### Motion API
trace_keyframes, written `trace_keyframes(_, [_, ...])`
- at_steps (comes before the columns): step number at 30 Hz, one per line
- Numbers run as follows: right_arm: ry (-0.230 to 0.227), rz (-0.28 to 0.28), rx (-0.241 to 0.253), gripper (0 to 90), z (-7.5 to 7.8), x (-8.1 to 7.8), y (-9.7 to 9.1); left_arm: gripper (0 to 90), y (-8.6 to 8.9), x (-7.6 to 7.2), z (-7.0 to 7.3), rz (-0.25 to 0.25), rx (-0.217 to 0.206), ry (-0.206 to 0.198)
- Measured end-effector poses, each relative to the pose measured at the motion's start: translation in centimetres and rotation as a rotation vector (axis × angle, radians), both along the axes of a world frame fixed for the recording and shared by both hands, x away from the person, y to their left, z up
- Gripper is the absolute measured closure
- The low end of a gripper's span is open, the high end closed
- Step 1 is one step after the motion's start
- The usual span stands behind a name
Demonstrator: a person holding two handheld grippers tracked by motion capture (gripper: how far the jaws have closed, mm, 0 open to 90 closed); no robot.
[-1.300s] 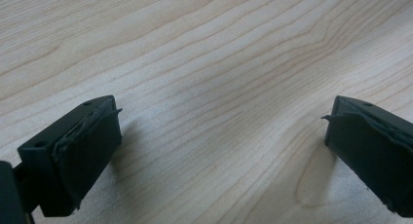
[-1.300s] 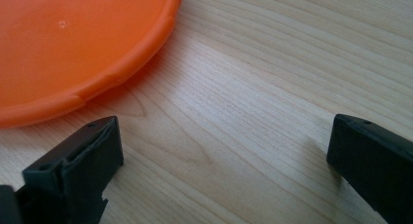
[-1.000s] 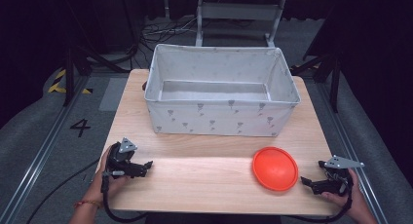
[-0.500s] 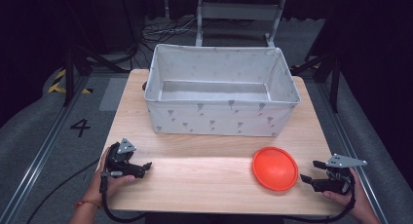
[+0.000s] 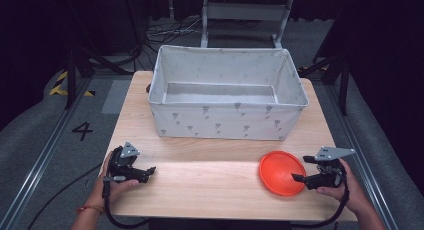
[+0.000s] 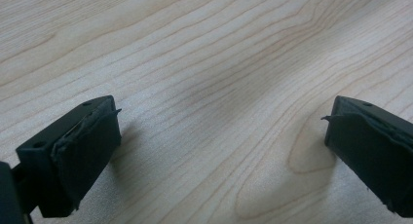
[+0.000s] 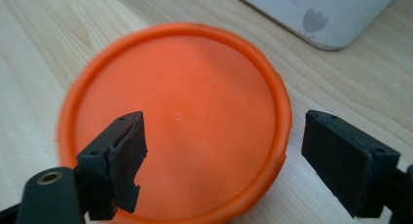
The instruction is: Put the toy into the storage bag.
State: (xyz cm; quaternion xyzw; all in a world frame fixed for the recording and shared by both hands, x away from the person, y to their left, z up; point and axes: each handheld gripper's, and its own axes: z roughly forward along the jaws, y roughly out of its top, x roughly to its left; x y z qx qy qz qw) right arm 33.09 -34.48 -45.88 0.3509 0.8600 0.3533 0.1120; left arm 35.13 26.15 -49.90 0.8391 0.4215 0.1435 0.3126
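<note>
Orange round lid (image 5: 281,172); white fabric bin (image 5: 227,99) with grey tulip print; light wood-grain table (image 5: 200,185); black grippers.

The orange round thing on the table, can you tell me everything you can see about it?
The orange disc is round and smooth, like plastic, with a raised rim and a tiny dimple in its middle. It lies flat on the wooden table, near the right front, in front of the white fabric bin but apart from it. The right tongs are open, one jaw above the disc and one past its edge. Whether they touch it, I cannot tell.
</note>
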Motion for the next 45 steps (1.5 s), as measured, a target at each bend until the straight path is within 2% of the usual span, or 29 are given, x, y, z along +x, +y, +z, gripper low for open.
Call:
trace_keyframes(1, [0.010,-0.003,-0.025,17.5,-0.3,0.6,0.3,0.1,0.0,0.0,0.0,0.000,0.000,0.000])
trace_keyframes(3, [0.039,-0.002,-0.020,17.8,-0.7,1.4,0.5,0.1,0.0,0.0,0.0,0.000,0.000,0.000])
trace_keyframes(5, [0.042,-0.019,-0.046,18.3,-1.2,2.1,0.6,0.1,0.0,0.0,0.0,0.000,0.000,0.000])
trace_keyframes(7, [0.063,-0.017,-0.032,18.4,-1.6,2.5,0.7,0.1,0.0,0.0,0.0,0.000,-0.001,0.000])
trace_keyframes(11, [0.083,-0.025,-0.039,18.3,-2.3,2.9,0.7,0.1,0.0,0.0,0.0,0.000,0.000,0.000])
trace_keyframes(13, [0.113,-0.017,-0.041,18.2,-2.7,2.9,0.9,0.1,0.0,0.0,0.0,0.000,0.000,0.001])
trace_keyframes(15, [0.099,-0.019,-0.057,14.9,-3.1,2.8,1.1,0.1,0.0,0.0,0.0,0.000,0.000,0.000])
trace_keyframes(19, [0.085,-0.037,-0.057,16.1,-3.2,2.5,1.3,0.1,0.0,0.0,0.0,-0.001,0.000,0.000])
trace_keyframes(22, [0.083,-0.052,-0.056,25.7,-3.0,2.3,1.4,0.1,0.0,0.0,0.0,-0.001,0.001,0.000])
trace_keyframes(25, [0.079,-0.074,-0.049,39.8,-2.8,2.6,1.1,0.1,0.0,0.0,0.0,0.000,0.001,0.000])
trace_keyframes(26, [0.079,-0.074,-0.049,39.8,-2.8,2.6,1.1,0.1,0.0,0.0,0.0,0.000,0.001,0.000])
trace_keyframes(29, [0.101,-0.093,-0.032,52.6,-2.6,3.0,0.6,0.1,0.0,0.0,0.0,0.000,0.001,0.000])
trace_keyframes(34, [0.124,-0.092,-0.004,66.2,-2.3,3.5,0.1,0.1,0.0,0.0,0.0,0.000,0.000,0.000])
trace_keyframes(39, [0.105,-0.048,-0.001,76.5,-0.7,3.4,0.0,0.1,0.0,0.0,0.0,0.000,0.001,0.000])
trace_keyframes(45, [0.078,0.016,-0.049,80.6,1.7,3.3,1.2,0.1,0.0,0.0,0.0,0.000,0.000,0.001])
